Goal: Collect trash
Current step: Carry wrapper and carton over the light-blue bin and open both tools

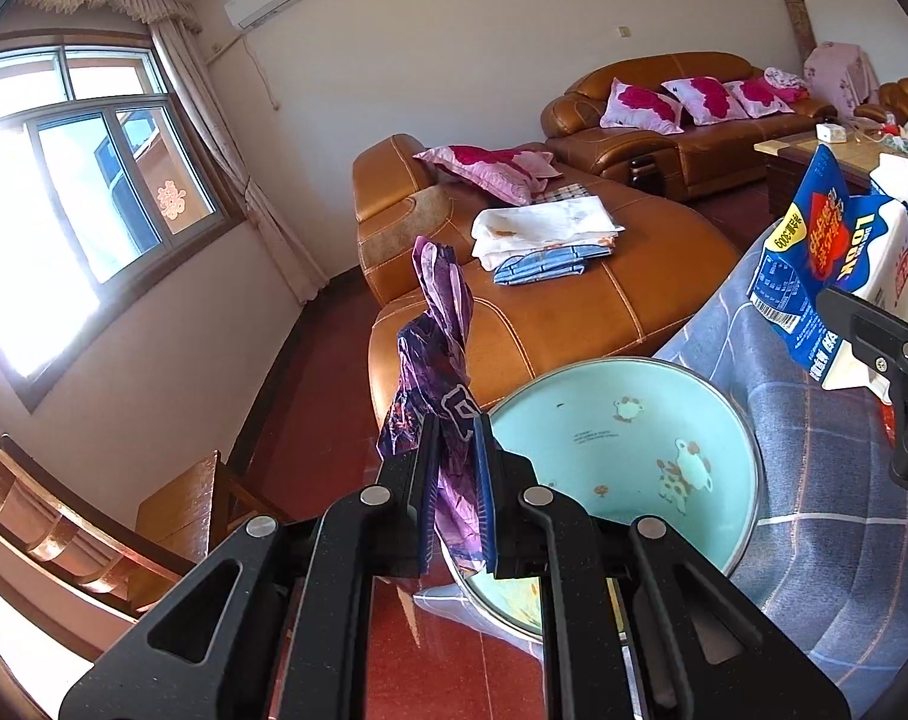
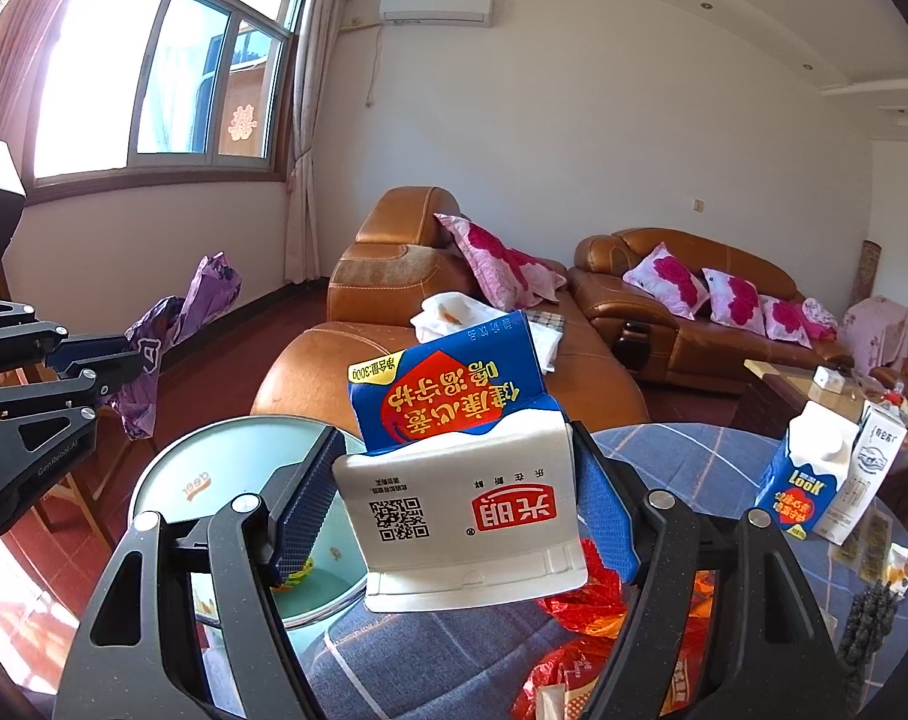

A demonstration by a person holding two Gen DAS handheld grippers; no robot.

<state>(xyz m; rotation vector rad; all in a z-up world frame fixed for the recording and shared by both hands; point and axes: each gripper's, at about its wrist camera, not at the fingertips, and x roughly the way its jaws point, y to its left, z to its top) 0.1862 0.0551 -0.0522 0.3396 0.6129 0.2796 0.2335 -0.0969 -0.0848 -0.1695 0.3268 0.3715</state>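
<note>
Two grippers carry trash: left gripper [image 1: 457, 480] clamps a purple wrapper [image 1: 436, 360], right gripper [image 2: 448, 516] clamps a carton [image 2: 454, 462]; basin [image 1: 622, 450] lies just below, nearer the left.

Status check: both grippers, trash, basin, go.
Left gripper shut on purple wrapper. Right gripper clamping milk carton. Basin just ahead, nothing blocking.

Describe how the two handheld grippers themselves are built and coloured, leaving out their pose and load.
Both are matte black, faintly speckled linkage frames with triangular cut-outs and round silver pivot pins. The left gripper has blue ribbed pads lining its fingers; the right gripper has the same blue textured pads. In the right wrist view, the left gripper's side bears small pale lettering. No cables, sleeves or hands are visible.
</note>
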